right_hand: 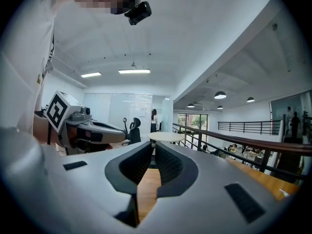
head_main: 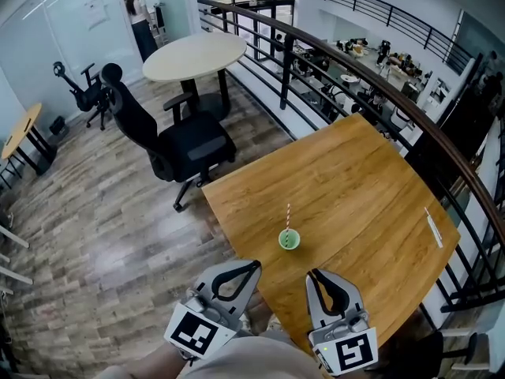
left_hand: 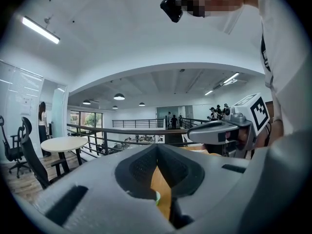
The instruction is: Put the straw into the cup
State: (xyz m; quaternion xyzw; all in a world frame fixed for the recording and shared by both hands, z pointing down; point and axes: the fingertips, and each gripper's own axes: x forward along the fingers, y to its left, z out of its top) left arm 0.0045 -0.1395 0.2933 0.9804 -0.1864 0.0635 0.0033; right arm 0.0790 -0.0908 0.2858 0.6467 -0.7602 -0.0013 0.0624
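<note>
A small green cup (head_main: 289,240) stands on the wooden table (head_main: 355,164) near its front edge. A red-and-white striped straw (head_main: 287,215) sticks up out of it. Both grippers hang low in front of the person's body, short of the table edge and well back from the cup. My left gripper (head_main: 254,266) is shut with nothing in it; a sliver of the cup (left_hand: 157,197) shows through the gap behind its fingertips. To the cup's right, my right gripper (head_main: 314,275) is also shut and empty. The right gripper view shows only bare table between its jaws.
A thin white wrapped stick (head_main: 433,227) lies near the table's right edge. A dark railing (head_main: 379,85) curves behind the table above a lower floor. A black office chair (head_main: 177,144) and a round table (head_main: 193,54) stand to the left. A person (head_main: 138,14) stands far back.
</note>
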